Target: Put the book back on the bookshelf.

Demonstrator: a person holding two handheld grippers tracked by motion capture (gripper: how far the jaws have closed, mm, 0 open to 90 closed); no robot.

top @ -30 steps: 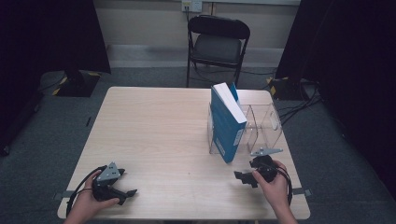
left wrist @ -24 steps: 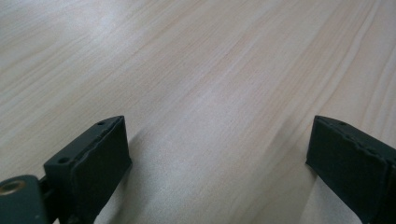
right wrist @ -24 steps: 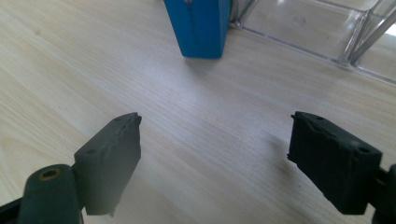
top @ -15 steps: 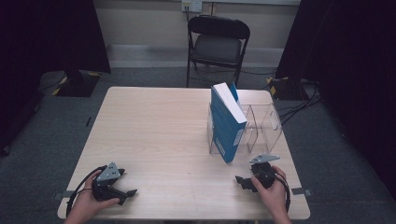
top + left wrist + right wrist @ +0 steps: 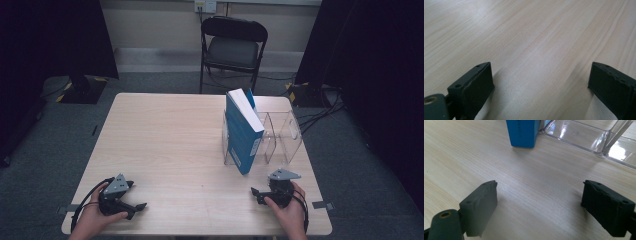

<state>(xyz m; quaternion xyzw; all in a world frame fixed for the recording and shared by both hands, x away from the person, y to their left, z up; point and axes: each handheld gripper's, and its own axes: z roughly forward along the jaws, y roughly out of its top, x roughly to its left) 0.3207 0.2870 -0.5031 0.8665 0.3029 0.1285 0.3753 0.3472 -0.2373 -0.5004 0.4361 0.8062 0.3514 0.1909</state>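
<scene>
A blue book (image 5: 243,132) stands tilted in the left slot of a clear plastic rack (image 5: 282,135) on the right half of the light wooden table (image 5: 170,140). In the right gripper view the book's lower corner (image 5: 524,132) rests on the table beside the rack (image 5: 586,137). My right gripper (image 5: 256,196) lies near the front right edge, a short way in front of the book. It is open (image 5: 539,200); its jaws have just been opening, with bare wood between them. My left gripper (image 5: 136,195) rests at the front left, open (image 5: 540,80) over bare table.
A black folding chair (image 5: 232,47) stands behind the table's far edge. Cables lie on the grey floor to the right of the table. Dark curtains hang at both sides.
My right hand has drawn back from the rack toward the table's front edge and come down lower. The left hand and the book have kept still.
</scene>
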